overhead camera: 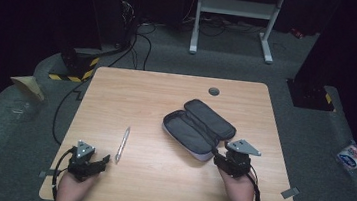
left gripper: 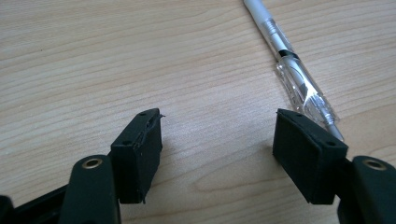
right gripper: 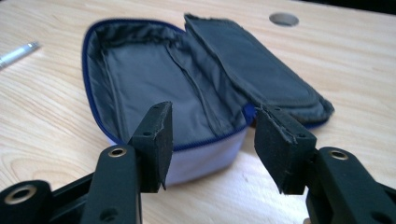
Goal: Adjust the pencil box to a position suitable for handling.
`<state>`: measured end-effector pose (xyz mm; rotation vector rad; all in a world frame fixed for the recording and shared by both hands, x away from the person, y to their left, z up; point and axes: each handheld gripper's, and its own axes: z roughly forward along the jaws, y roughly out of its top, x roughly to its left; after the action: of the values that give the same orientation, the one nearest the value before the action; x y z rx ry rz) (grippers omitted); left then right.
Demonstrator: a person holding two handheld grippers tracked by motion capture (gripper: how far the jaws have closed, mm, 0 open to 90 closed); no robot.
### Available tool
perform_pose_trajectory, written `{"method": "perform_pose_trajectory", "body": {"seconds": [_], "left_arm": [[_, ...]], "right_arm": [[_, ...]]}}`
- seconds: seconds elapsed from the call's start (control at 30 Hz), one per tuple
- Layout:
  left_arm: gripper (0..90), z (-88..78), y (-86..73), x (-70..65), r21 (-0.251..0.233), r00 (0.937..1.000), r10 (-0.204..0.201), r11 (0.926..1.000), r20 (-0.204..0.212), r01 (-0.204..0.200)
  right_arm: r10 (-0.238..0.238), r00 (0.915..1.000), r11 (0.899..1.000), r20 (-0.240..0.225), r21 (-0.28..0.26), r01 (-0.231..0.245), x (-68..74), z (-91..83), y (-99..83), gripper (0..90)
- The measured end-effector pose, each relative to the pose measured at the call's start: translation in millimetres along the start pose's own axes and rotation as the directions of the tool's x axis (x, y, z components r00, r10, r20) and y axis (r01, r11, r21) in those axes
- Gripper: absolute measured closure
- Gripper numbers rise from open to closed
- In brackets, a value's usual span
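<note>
Both hand-held grippers gape wide, empty. Your left sits beside the pen: light, slick, rigid, so pinch mid-barrel. The case looks soft.

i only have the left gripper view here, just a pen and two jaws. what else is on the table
Observer: An open pencil case lies right of the pen.
Operator: anything inside it
Observer: The right gripper view shows only dark lining, nothing inside.
Operator: where's the other gripper
Observer: The right gripper sits at the case's near end, jaws open, gripping nothing.
</note>
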<state>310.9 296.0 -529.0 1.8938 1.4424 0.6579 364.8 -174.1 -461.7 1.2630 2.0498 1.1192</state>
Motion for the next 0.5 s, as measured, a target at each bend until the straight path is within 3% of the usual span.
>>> {"method": "perform_pose_trajectory", "body": {"seconds": [0.33, 0.5], "left_arm": [[32.9, -0.3, -0.2, -0.1, 0.001, 1.0000, 0.000, 1.0000, 0.001, 0.000], [32.9, -0.3, -0.2, -0.2, 0.001, 1.0000, 0.000, 1.0000, 0.001, 0.000]], "right_arm": [[-0.027, 0.9976, 1.000, -0.064, 0.000, 0.028, 15.4, 10.4, -2.7, 51.0], [-0.055, 0.9906, 0.998, -0.125, 0.000, 0.055, 28.3, 14.3, -5.4, 53.5]]}}
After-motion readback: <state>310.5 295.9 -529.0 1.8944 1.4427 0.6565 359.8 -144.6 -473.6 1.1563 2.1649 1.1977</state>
